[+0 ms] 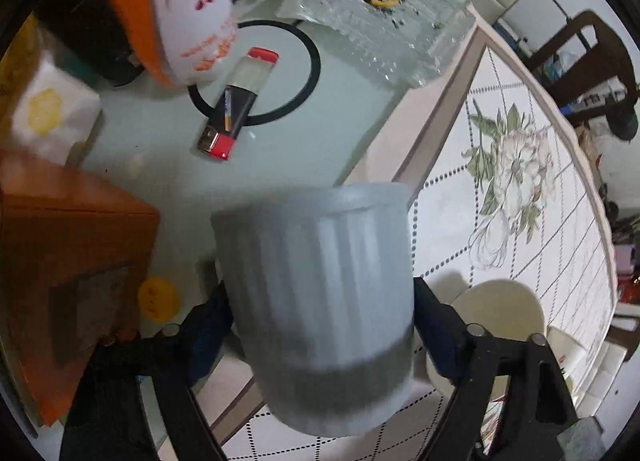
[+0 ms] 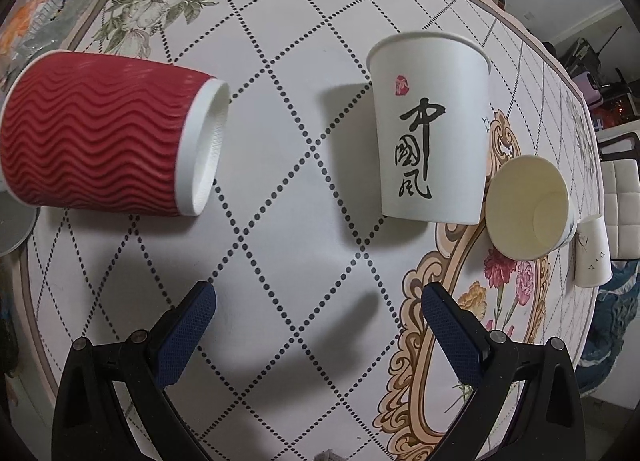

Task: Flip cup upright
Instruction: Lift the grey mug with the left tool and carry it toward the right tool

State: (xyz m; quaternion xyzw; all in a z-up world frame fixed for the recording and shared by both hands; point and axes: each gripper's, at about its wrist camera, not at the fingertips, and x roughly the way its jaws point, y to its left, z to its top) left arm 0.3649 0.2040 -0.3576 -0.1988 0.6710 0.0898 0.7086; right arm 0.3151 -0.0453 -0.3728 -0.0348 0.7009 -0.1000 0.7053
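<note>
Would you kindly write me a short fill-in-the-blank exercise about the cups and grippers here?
1. The left gripper is shut on the ribbed ____ cup.
2. The red wavy cup lies on its ____.
3. The right gripper is ____.
4. The cup with black calligraphy stands ____.

Answers: grey; side; open; upright

Paper cups on a glossy printed table

Ribbed grey matt cup (image 1: 320, 301); red wavy-corrugated paper cup (image 2: 104, 133); smooth white paper cup with black calligraphy (image 2: 430, 129); glossy floral-printed tabletop (image 2: 280, 261); textured blue gripper pads (image 2: 186, 337); cut-glass dish (image 1: 380, 17).
</note>
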